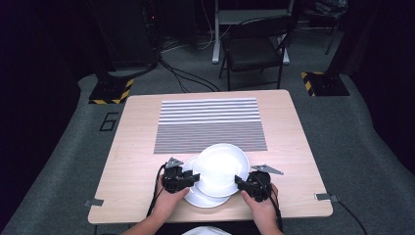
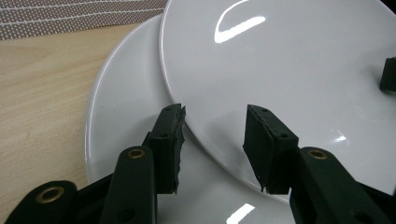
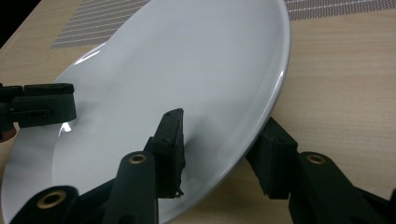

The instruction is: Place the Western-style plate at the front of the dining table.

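A large "6" (image 1: 108, 121) is marked on the grey floor just off the far left corner of the wooden table (image 1: 293, 147); no other writing can be read. Near the table's front edge, 2 white plates overlap: the upper plate (image 1: 221, 169) lies tilted on the lower plate (image 1: 205, 198), which rests flat on the wood and shows beneath the upper plate's left and near sides. Both plates hold nothing. The left gripper (image 1: 188, 179) has its jaws closed on the upper plate's left rim, 1 pad over the rim and the other below it, above the lower plate. The right gripper (image 1: 243, 183) has its jaws set across the upper plate's right rim, 1 pad on the top face and 1 underneath, gripping it. A striped placemat (image 1: 210, 125) lies just beyond the upper plate, its far part white-lined and its near part darker.
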